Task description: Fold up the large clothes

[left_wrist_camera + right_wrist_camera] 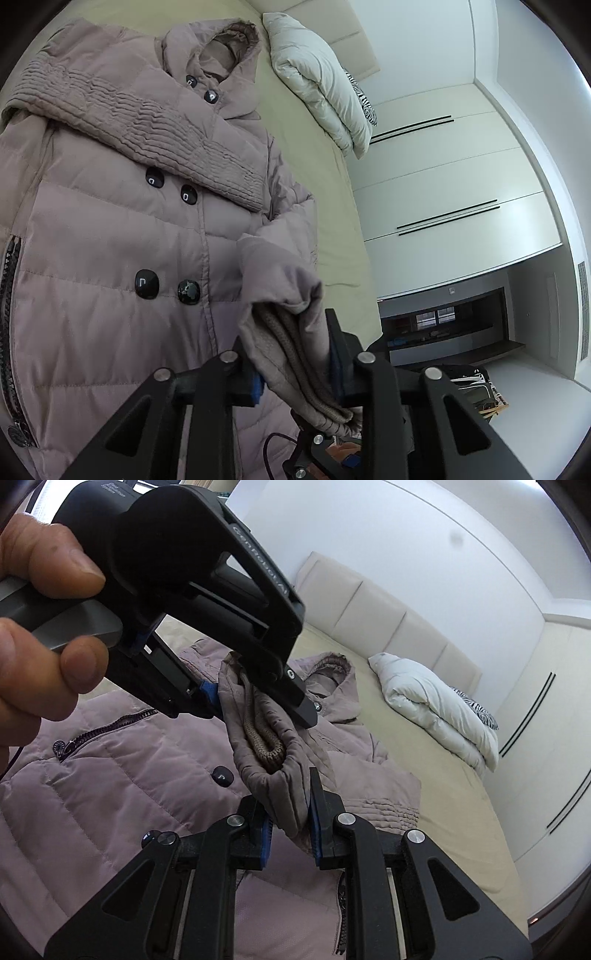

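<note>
Mauve padded coat (pixel 110 229) lies buttoned, front up, on the bed (pixel 317 177) — hood at the far end. Left tool (pixel 295 365) and right tool (pixel 290 823) both pinch one sleeve cuff (pixel 266 753), raised above the coat's front.

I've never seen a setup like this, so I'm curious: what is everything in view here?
Hooded puffer coat: one, dusty mauve, lying front up on the bed.
Sleeve cuff: one, mauve with brown knit lining, pinched by both grippers.
Black buttons: several, down the coat's front.
Bed: one, beige sheet.
Folded duvet: one, white, near the headboard.
Wardrobe: white, beside the bed.
Left gripper: black, shut on cuff.
Right gripper: black, shut on cuff.
Hand: one, holding left gripper.
</note>
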### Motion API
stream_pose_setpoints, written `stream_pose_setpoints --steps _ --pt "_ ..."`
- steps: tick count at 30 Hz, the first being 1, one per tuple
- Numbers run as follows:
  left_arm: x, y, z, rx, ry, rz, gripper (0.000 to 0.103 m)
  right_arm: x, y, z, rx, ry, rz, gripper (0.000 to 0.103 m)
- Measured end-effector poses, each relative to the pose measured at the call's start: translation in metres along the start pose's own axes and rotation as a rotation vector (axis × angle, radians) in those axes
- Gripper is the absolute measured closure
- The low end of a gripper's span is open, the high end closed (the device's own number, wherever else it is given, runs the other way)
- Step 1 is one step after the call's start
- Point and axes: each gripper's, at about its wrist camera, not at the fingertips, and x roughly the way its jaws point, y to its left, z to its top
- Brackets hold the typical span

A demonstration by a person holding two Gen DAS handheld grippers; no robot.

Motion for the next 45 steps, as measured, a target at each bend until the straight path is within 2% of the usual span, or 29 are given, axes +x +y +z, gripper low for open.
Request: stream_pose_setpoints --steps 2,4,6,7,8,15,19,25,27,30,34,38,41,45 --pt "-0.005 0.005 0.003 -0.014 -0.008 -0.003 0.082 0.001 0.005 -0.001 -0.005 -0.004 0.017 0.082" --pt "-0.017 0.008 0.011 -0.015 -0.049 0.001 0.084 -0.002 0.006 0.001 0.03 -0.025 0.064 0.075" --pt "-0.035 0.009 0.025 -0.016 -0.089 0.001 0.084 -0.003 -0.007 0.0 0.148 -0.035 0.147 0.05" --pt "-0.046 0.008 0.033 -0.009 -0.113 0.005 0.084 -0.002 -0.018 -0.003 0.227 -0.046 0.184 0.029" --pt "-0.056 0.006 0.042 0.004 -0.135 0.011 0.084 -0.001 -0.032 -0.008 0.32 -0.066 0.226 0.025" --pt "-0.12 -0.018 0.102 0.136 -0.272 0.128 0.084 0.074 -0.144 -0.066 1.015 0.031 0.497 0.024" --pt "-0.133 -0.019 0.143 0.163 -0.304 0.174 0.084 0.123 -0.177 -0.098 1.25 0.05 0.554 0.024" --pt "-0.12 -0.006 0.193 0.146 -0.297 0.212 0.084 0.212 -0.192 -0.136 1.617 0.102 0.751 0.024" --pt "-0.112 0.005 0.203 0.143 -0.292 0.241 0.084 0.234 -0.193 -0.138 1.649 0.13 0.744 0.024" --pt "-0.1 0.031 0.212 0.105 -0.272 0.264 0.084 0.255 -0.2 -0.133 1.666 0.106 0.768 0.024" --pt "-0.086 0.07 0.218 0.04 -0.252 0.291 0.084 0.284 -0.205 -0.132 1.706 0.159 0.76 0.024" --pt "-0.074 0.105 0.233 0.021 -0.221 0.325 0.084 0.277 -0.219 -0.116 1.631 0.14 0.765 0.024" --pt "-0.066 0.133 0.246 -0.004 -0.214 0.362 0.082 0.265 -0.235 -0.092 1.497 0.132 0.727 0.024" --pt "-0.058 0.171 0.254 -0.03 -0.219 0.409 0.075 0.266 -0.254 -0.068 1.406 0.096 0.649 0.024"
